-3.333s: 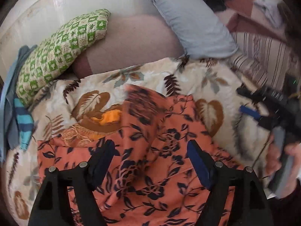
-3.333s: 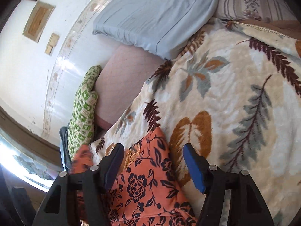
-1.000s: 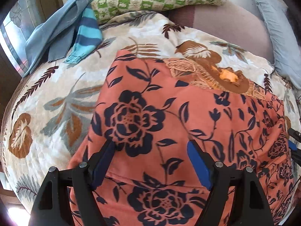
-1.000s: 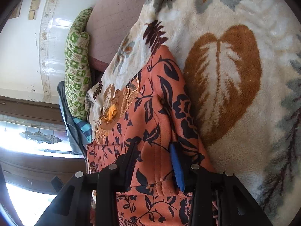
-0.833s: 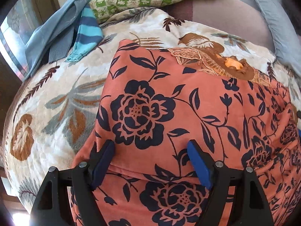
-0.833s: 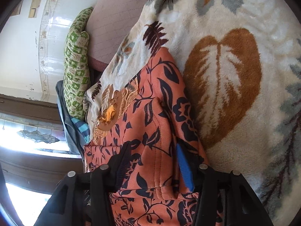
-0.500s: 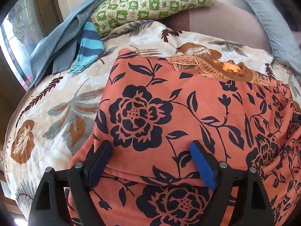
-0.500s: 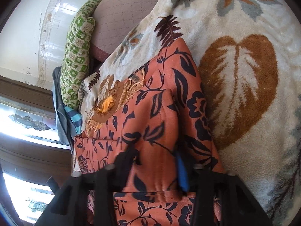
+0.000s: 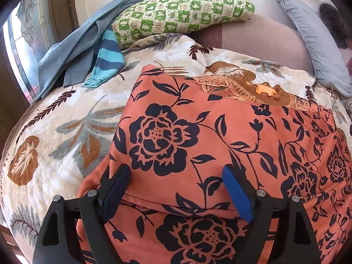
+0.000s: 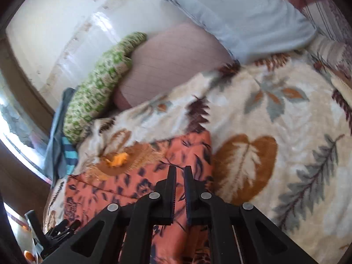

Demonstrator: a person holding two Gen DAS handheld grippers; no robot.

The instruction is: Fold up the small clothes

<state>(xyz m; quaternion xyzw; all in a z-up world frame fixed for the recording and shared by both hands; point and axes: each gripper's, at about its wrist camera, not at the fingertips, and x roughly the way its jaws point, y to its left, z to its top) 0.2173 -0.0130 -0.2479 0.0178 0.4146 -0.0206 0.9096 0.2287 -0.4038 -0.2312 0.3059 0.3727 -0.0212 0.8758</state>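
Note:
An orange garment with a dark floral print lies partly folded on a leaf-patterned blanket. An embroidered brown and orange neckline shows at its far edge. My left gripper is open, with its fingers resting over a folded edge at the garment's near left side. In the right wrist view the garment lies under my right gripper. The right jaws are nearly closed, with only a thin gap, above the garment's right edge. I cannot see any cloth held between them.
A green checked pillow, a grey-blue pillow and a mauve bolster lie at the bed's head. A blue garment and a striped teal sleeve lie at the far left. A window is on the left.
The right gripper has closed from a half-open grip on the garment's edge to nearly shut and has lifted back. The left gripper has pulled back slightly and stayed open.

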